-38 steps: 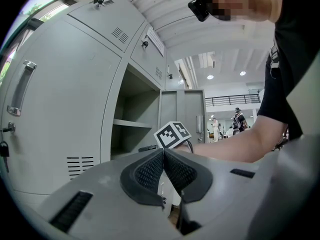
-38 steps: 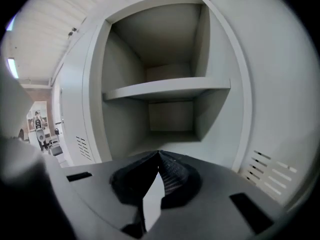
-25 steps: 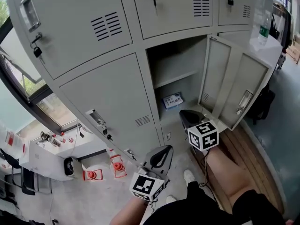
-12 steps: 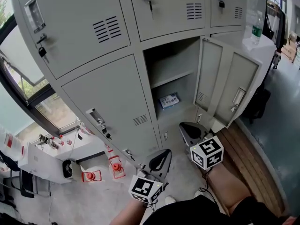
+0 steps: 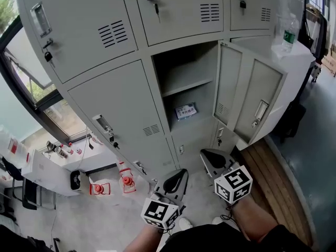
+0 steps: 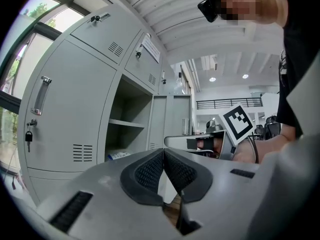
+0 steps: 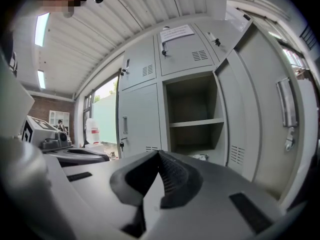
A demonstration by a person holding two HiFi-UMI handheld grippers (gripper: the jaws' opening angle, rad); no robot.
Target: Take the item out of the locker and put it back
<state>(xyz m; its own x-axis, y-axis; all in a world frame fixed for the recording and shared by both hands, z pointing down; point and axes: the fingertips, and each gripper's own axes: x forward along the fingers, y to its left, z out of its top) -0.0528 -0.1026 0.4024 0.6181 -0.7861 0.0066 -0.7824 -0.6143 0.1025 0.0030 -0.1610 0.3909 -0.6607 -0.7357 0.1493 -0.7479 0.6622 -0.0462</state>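
The right gripper has its jaws pressed together with nothing between them. The left gripper, just beside it, is likewise closed and empty. Ahead of both tips and well apart from them stands the open locker, its door swung out on the right gripper's side. The item, a small flat packet, lies on the compartment floor under the shelf.

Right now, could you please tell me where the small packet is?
In the head view, the packet lies in the open locker, in the lower compartment under the shelf, just left of the open door.
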